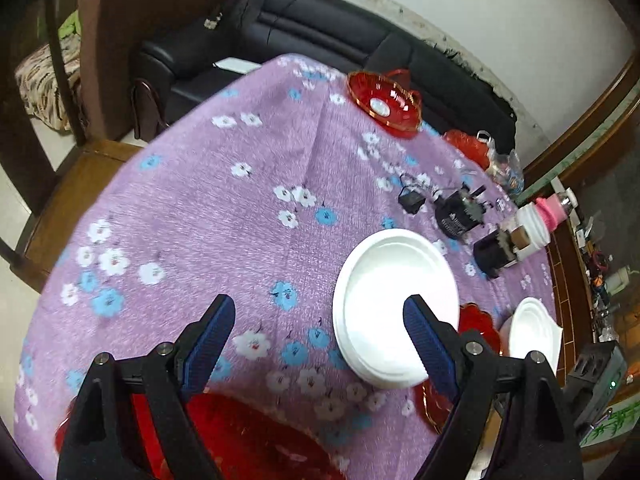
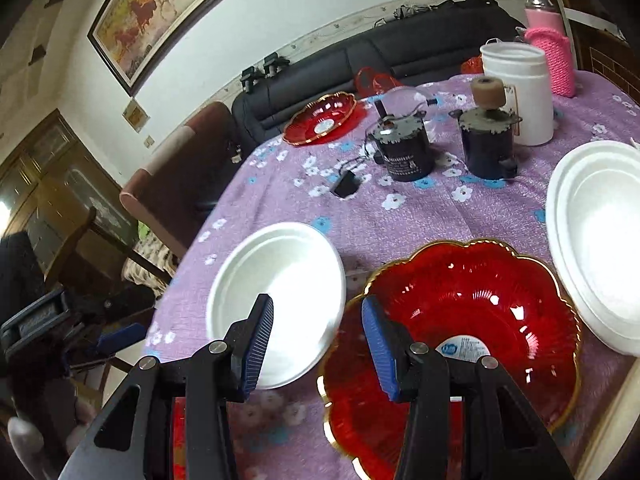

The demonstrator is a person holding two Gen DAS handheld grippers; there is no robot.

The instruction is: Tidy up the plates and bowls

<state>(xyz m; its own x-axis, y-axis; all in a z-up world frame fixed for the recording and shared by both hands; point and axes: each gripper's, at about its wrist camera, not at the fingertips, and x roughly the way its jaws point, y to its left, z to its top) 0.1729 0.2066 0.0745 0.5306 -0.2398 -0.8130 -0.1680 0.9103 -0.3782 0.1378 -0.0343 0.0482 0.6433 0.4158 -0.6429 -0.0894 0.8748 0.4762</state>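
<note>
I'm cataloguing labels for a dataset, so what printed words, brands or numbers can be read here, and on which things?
None can be read.
Sticker in the near red dish: print too small.
Label on the black motor: lettering blurred.
Sticker in the far red dish: too small.
Wall painting: no legible writing.

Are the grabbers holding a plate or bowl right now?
No. The left hand-held gripper and the right hand-held gripper are both open with nothing between their pads.

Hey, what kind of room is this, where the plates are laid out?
Most likely a living or dining room in a home: a table under a purple floral tablecloth, a black sofa right behind it, and a large framed painting on the wall.
</note>
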